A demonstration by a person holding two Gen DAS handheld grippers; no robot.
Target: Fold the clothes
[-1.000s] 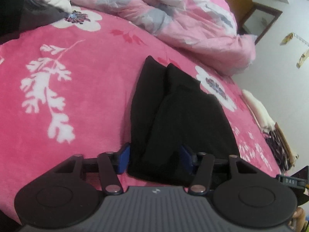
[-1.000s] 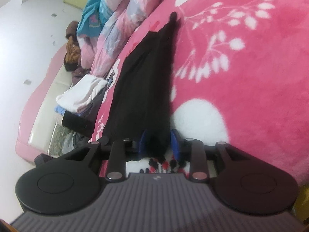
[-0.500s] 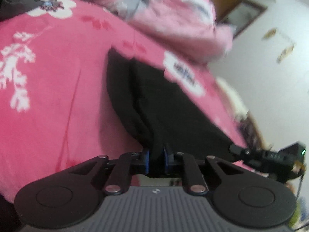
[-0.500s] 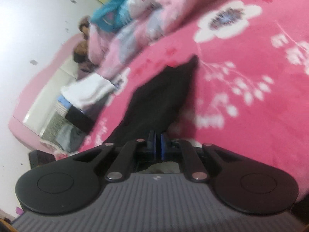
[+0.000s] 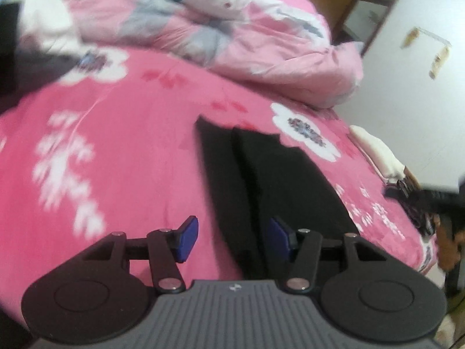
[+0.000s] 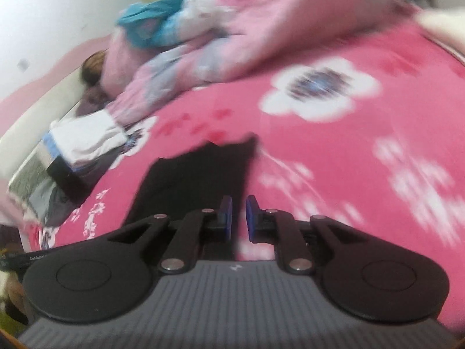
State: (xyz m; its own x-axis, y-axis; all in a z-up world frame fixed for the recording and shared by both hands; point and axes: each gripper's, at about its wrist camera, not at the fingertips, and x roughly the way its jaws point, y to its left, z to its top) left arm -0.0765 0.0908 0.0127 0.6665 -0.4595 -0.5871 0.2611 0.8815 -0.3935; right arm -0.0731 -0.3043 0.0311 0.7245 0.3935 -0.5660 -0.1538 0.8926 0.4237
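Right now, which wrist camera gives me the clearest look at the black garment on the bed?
The left wrist view: the black garment lies lengthwise there, its two overlapped layers and far end visible. The right wrist view is more blurred and shows it only as a dark patch partly hidden behind the tongs.

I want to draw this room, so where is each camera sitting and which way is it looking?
Left wrist view: rides on the left gripper, looking down along its open blue fingers across the bed at the black garment and pink duvet.
Right wrist view: rides on the right gripper, whose pads stand slightly apart over the garment's edge, facing the folded clothes pile.
Both share the black garment, flowered pink blanket and duvet. No hand shows.
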